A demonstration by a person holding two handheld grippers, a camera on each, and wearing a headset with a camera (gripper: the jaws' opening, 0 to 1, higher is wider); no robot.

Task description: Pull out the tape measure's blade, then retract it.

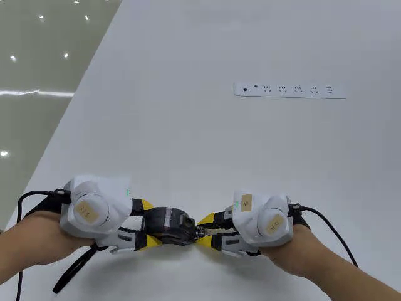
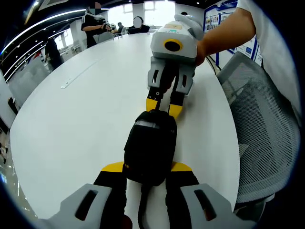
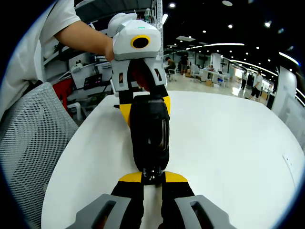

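The tape measure (image 1: 168, 226) lies on the white table (image 1: 250, 157) at about 6 o'clock in the head view, between the two grippers. The left gripper (image 1: 150, 224) has its yellow-tipped jaws closed around the black case from the 9 o'clock side. The right gripper (image 1: 205, 231), at 3 o'clock of the case, pinches the blade's end hook (image 3: 152, 172) right at the case mouth. Hardly any blade looks drawn, so the pull-out seems only at its start. To do it well, the right gripper should likely travel straight toward 3 o'clock, in line with the mouth and low over the table, while the left holds the case steady. A twist or an upward pull could kink the blade or slip the hook. A power strip (image 1: 289, 90) lies well apart at 1 o'clock.
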